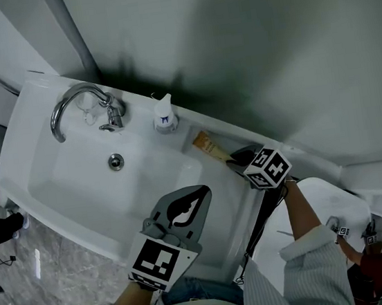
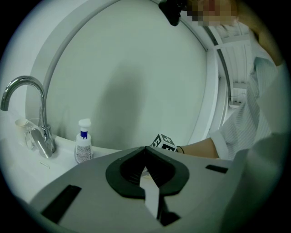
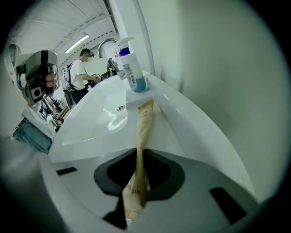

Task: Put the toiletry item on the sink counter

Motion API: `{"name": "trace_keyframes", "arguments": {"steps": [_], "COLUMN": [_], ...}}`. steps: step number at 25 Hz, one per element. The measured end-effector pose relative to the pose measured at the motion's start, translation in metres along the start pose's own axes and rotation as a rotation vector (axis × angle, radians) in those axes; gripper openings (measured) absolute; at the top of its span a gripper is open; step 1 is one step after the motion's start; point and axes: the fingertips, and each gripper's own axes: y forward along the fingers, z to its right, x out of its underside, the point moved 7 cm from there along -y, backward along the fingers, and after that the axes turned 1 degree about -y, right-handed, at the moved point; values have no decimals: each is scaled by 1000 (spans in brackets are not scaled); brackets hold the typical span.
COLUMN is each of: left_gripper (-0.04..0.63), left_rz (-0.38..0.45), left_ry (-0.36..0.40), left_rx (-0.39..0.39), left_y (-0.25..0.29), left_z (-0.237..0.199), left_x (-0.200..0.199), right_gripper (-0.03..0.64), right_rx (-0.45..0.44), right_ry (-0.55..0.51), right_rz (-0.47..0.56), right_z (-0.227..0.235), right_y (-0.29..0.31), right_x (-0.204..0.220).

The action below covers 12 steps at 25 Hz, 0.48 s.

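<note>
A tan toiletry tube (image 1: 207,144) lies along the back ledge of the white sink counter (image 1: 135,111), right of a small white pump bottle (image 1: 164,114). My right gripper (image 1: 237,157) is shut on the tube's near end. In the right gripper view the tube (image 3: 144,123) runs out from between the jaws (image 3: 137,152), standing on edge, with its far end resting on the ledge near the bottle (image 3: 132,68). My left gripper (image 1: 184,208) hovers over the basin's front right, shut with nothing in it; its tips (image 2: 145,149) meet.
A chrome faucet (image 1: 79,100) stands at the back left of the basin, the drain (image 1: 115,161) below it. The curved wall rises right behind the ledge. A second sink and another person (image 1: 379,256) are at the lower right.
</note>
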Motion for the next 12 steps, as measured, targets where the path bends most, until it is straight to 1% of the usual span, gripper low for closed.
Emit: {"name": "trace_keyframes", "arguments": {"steps": [5, 12], "left_gripper": [17, 17], "left_rz": [-2, 4], "left_ry": [-5, -6], "left_rx": [1, -2], "left_y": [2, -1], "left_z": [0, -2], "left_x": [3, 5], "right_gripper": [66, 77], "right_rx": [12, 19], "right_ry": [-22, -12], "right_rz": [-13, -20], "right_z": [-1, -3], "right_y": [2, 2], "right_x": [1, 1]}}
